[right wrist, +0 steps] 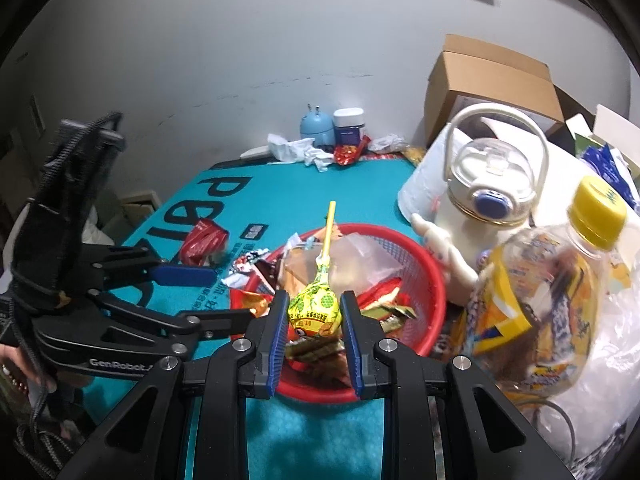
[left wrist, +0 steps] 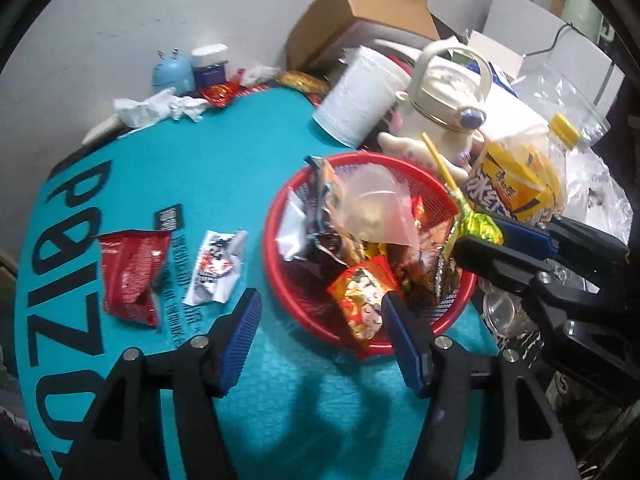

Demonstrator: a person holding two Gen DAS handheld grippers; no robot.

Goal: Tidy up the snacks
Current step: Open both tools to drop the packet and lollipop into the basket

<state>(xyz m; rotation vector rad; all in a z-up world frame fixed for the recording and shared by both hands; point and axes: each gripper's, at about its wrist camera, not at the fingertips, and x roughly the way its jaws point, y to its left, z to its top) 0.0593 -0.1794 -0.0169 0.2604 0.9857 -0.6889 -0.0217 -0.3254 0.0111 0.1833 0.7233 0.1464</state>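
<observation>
A red mesh basket [left wrist: 448,316] [right wrist: 430,264] full of snack packets sits on the teal mat [left wrist: 224,168]. My right gripper [right wrist: 315,304] is shut on a yellow-green wrapped lollipop [right wrist: 315,310] with a yellow stick, held over the basket's near side; it also shows in the left wrist view [left wrist: 478,228]. My left gripper [left wrist: 320,312] is open and empty above the mat at the basket's left rim. A red snack packet [left wrist: 130,270] [right wrist: 202,242] and a white packet [left wrist: 216,266] lie on the mat left of the basket.
A yellow-capped drink bottle [right wrist: 556,280], a cream kettle-shaped bottle [right wrist: 492,184], a paper roll [left wrist: 360,92] and plastic bags crowd the basket's right side. A cardboard box [left wrist: 360,12], crumpled tissues [left wrist: 160,108], a blue toy [left wrist: 172,72] and a jar [left wrist: 210,64] stand by the wall.
</observation>
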